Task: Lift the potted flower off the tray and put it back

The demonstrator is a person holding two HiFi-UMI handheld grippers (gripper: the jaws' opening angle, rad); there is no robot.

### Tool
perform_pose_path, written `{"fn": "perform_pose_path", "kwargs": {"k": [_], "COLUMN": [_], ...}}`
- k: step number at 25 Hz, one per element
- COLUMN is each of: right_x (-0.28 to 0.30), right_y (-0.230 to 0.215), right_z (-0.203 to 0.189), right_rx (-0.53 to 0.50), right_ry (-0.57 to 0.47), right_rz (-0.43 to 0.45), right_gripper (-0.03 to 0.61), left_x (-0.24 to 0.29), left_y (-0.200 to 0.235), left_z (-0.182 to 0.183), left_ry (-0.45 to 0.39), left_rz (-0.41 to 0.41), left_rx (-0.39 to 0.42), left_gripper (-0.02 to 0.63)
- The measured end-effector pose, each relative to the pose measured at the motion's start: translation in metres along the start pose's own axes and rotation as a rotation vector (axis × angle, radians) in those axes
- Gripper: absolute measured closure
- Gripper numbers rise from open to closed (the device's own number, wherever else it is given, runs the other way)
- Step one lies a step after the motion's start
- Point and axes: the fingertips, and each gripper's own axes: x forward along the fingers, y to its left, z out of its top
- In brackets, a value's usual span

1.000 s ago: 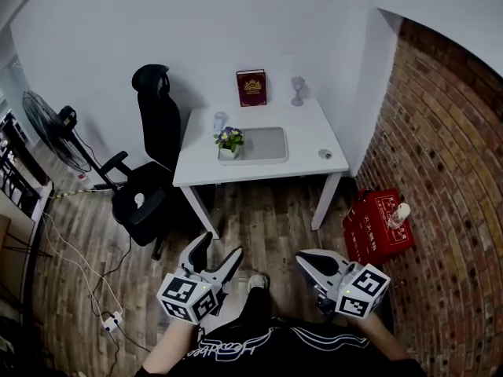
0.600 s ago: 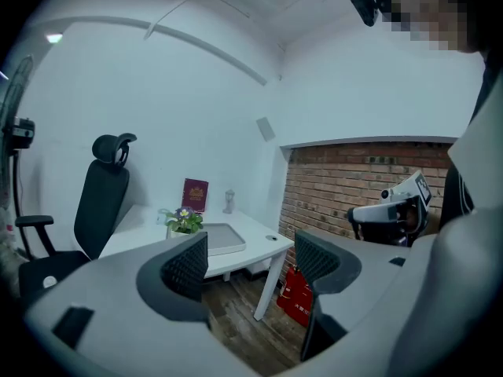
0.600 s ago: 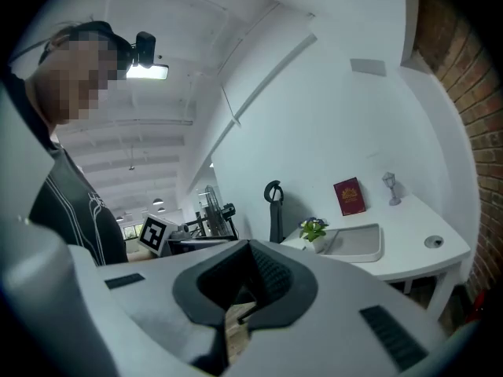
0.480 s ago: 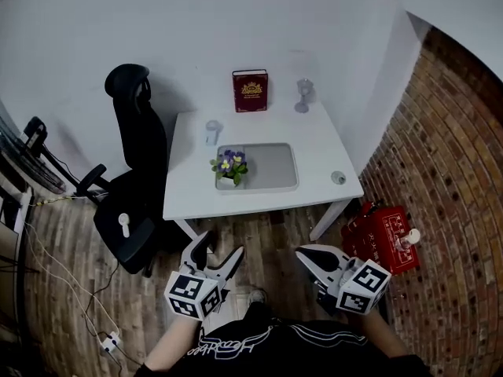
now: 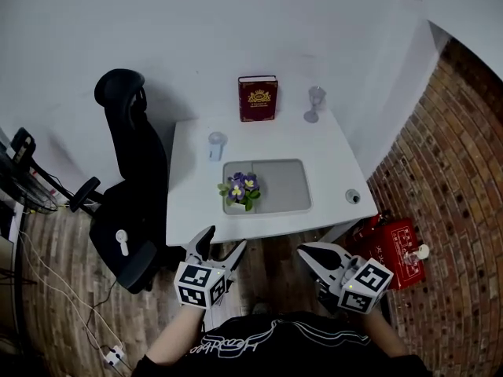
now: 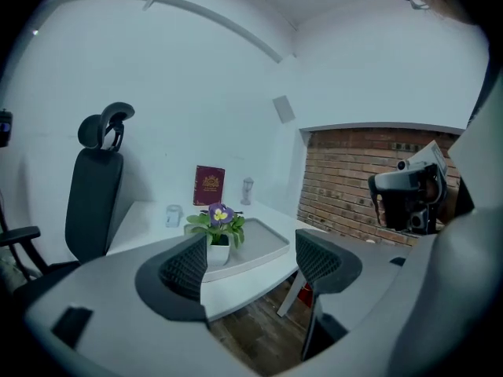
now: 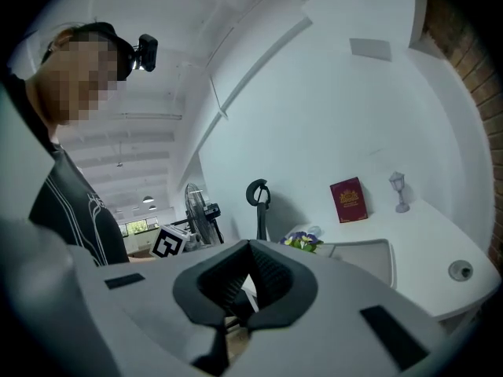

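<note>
White table (image 5: pixel 339 162) bears potted flower (image 5: pixel 240 192) on tray (image 5: pixel 288 187) — left gripper (image 5: pixel 224 239) jaws wide apart, empty; right gripper (image 5: pixel 306 254) jaws together

Soft, even indoor light. The black high-backed office chair (image 5: pixel 126 132) throws a faint shadow on the white wall (image 5: pixel 236 22). Fisheye bending and dark corners throughout; the left gripper (image 6: pixel 251 265) shows blurred near fingers (image 6: pixel 185 269).

The left claw (image 5: pixel 224 240) (image 6: pixel 251 261) is held low in front of the person's body, short of the near edge of the counter (image 5: pixel 334 167), its jaws spread wide with nothing between them, tips pointing toward that edge. The right claw (image 5: pixel 308 251) (image 7: pixel 248 277) hangs beside it at about the same height, apart from the left, its jaws pressed together and empty. The bare left forearm (image 5: pixel 174 342) runs back to the torso.
</note>
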Motion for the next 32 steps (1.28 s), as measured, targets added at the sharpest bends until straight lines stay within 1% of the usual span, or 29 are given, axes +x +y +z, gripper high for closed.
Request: {"fn": "perform_pose_path", "kwargs": {"k": [4, 8, 17, 20, 25, 29, 32], "right_x": [0.008, 0.011, 0.024, 0.029, 0.039, 0.045, 0.049], "right_y": [-0.009, -0.025, -0.060, -0.073, -0.095, -0.104, -0.108], "right_z": [0.002, 0.001, 0.009, 0.012, 0.018, 0.018, 0.019], "right_rx": [0.006, 0.017, 0.028, 0.043, 0.052, 0.057, 0.055], "right_ry": [0.000, 0.004, 0.003, 0.002, 0.012, 0.023, 0.028], "right_rz": [-0.014, -0.025, -0.020, -0.018, -0.022, -0.022, -0.023], "right_gripper": [0.577, 0.577, 0.577, 0.577, 0.577, 0.577, 0.577], "left_x": [0.027, 0.054, 0.106, 0.119, 0.142, 0.152, 0.156], "left_y": [0.014, 0.026, 0.056, 0.062, 0.071, 0.078, 0.085], "left_z": [-0.007, -0.018, -0.047, -0.055, -0.064, -0.067, -0.068], "left_ry": [0.033, 0.071, 0.143, 0.164, 0.188, 0.206, 0.206], "left_rz": [-0.002, 0.017, 0.074, 0.083, 0.070, 0.088, 0.096], "left_rx": [0.019, 0.049, 0.051, 0.048, 0.050, 0.073, 0.074], "left_gripper": [0.258, 0.245, 0.232, 0.232, 0.232, 0.233, 0.234]}}
